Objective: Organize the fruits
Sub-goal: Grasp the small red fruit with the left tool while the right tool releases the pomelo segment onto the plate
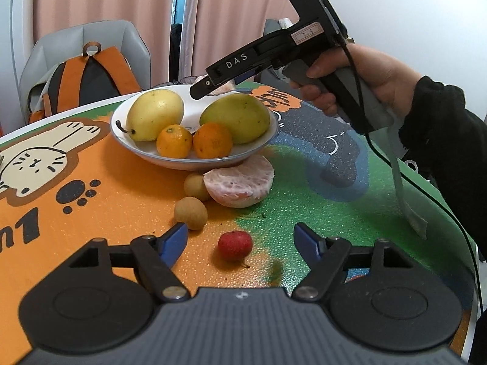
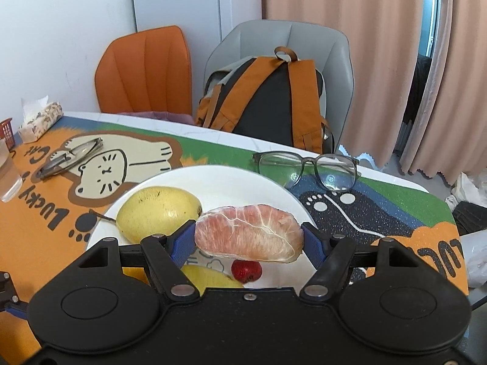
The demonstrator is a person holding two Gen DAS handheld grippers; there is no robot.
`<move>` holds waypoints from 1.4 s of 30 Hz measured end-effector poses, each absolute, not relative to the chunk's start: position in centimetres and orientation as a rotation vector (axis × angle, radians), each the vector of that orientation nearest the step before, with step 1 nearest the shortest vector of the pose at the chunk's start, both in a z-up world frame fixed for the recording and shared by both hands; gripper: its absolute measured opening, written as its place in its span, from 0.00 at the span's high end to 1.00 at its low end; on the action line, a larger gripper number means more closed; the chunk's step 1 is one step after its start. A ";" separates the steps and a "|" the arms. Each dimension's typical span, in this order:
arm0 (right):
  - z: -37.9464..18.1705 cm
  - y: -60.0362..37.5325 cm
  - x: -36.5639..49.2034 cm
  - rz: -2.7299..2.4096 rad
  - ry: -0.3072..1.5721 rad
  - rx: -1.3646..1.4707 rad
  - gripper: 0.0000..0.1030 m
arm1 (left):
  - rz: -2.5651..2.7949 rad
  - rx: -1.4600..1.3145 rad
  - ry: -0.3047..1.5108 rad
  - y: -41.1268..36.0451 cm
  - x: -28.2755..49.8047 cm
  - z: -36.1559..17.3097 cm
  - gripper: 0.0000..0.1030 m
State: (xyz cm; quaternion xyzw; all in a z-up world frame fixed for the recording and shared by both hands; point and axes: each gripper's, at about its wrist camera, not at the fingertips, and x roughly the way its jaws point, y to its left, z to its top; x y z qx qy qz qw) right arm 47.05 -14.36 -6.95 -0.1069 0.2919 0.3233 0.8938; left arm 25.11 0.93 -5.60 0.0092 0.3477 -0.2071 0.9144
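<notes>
A white bowl (image 1: 194, 161) holds a yellow pear (image 1: 153, 112), a mango (image 1: 236, 117) and two oranges (image 1: 175, 141). On the mat in front lie a peeled pomelo piece (image 1: 240, 182), two longans (image 1: 190, 213) and a small red fruit (image 1: 235, 245). My left gripper (image 1: 240, 240) is open, low over the mat, with the red fruit between its blue pads. My right gripper (image 2: 248, 240) is shut on a pink pomelo segment (image 2: 248, 234) and holds it above the bowl (image 2: 231, 182). The pear (image 2: 156, 211) and a red fruit (image 2: 246, 270) show below it.
Two pairs of glasses (image 2: 316, 170) (image 2: 71, 158) lie on the cat-print mat. A tissue box (image 2: 39, 120) and a glass (image 2: 9, 179) stand at the left. A grey chair holds an orange backpack (image 2: 268, 100); an orange chair (image 2: 146, 73) stands beside it.
</notes>
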 end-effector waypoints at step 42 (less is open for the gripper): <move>-3.2 -17.0 39.7 0.751 0.455 -0.272 0.00 | -0.404 0.033 0.742 0.7 25.3 -6.0 0.77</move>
